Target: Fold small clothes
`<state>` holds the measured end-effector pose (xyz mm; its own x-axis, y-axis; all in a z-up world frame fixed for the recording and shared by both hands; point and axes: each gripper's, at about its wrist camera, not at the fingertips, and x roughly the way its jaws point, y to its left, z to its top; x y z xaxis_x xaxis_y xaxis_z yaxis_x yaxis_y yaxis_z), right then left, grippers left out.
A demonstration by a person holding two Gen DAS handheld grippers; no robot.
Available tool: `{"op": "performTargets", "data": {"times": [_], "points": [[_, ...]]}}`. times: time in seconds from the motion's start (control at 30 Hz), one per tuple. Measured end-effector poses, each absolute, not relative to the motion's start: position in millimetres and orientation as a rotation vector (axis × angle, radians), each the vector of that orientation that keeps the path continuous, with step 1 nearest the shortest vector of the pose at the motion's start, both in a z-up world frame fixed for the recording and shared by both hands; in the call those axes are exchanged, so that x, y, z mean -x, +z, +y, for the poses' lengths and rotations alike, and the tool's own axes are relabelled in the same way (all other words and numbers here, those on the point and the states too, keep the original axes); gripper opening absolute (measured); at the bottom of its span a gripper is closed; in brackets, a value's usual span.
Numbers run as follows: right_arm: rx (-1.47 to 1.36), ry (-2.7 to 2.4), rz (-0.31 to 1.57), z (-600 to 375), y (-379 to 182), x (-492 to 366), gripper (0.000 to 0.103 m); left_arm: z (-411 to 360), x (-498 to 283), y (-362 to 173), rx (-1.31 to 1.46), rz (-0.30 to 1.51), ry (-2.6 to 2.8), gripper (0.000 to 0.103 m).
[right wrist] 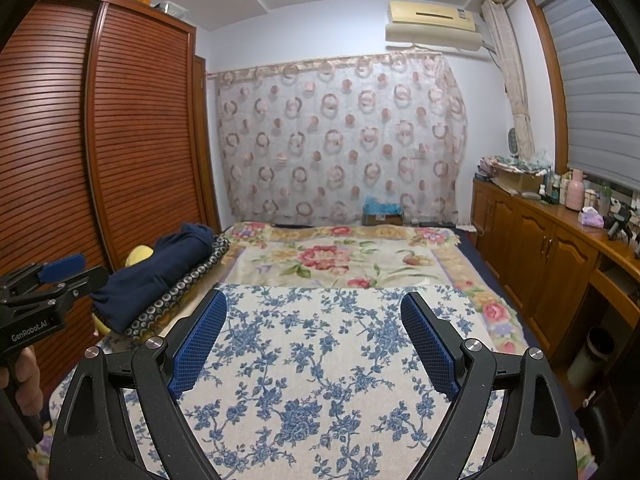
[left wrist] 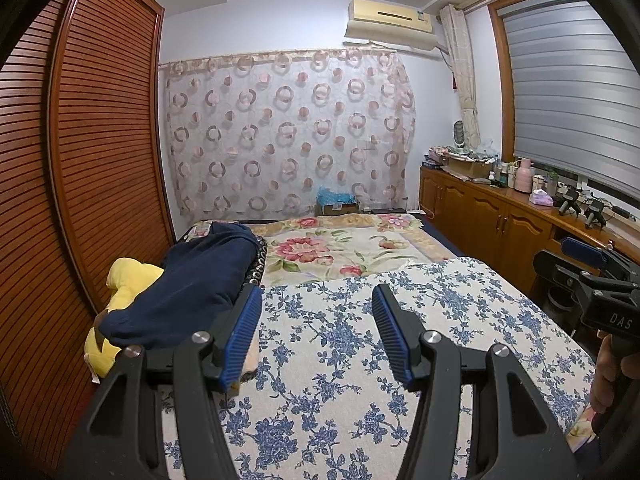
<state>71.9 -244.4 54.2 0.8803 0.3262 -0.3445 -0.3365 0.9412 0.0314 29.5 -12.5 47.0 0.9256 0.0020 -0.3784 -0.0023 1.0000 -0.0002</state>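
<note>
A navy blue garment [left wrist: 192, 280] [right wrist: 160, 272] lies bunched on a dark dotted cushion [right wrist: 192, 284] at the bed's left side, over a yellow plush toy [left wrist: 128, 280]. My left gripper [left wrist: 317, 292] is open above a blue-flowered cloth [left wrist: 360, 360] spread flat on the bed, with nothing between its blue pads; the garment is just left of its left finger. My right gripper [right wrist: 314, 298] is open wider over the same cloth [right wrist: 320, 360], also empty. Each gripper shows at the edge of the other's view: the right [left wrist: 584, 256], the left [right wrist: 68, 272].
A slatted wooden wardrobe [left wrist: 80, 160] runs along the bed's left. A low wooden cabinet [right wrist: 552, 248] with bottles and boxes lines the right wall under the window. A rose-patterned blanket [right wrist: 332, 260] covers the far half of the bed. A patterned curtain [left wrist: 288, 132] hangs behind.
</note>
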Motion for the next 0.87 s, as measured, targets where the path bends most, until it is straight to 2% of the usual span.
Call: {"op": "performTargets", "data": {"times": [0.87], "points": [[0.027, 0.346, 0.352, -244.0, 53.9, -72.3, 0.091, -12.0, -28.4, 46.9, 0.0, 0.384, 0.003, 0.057]]}}
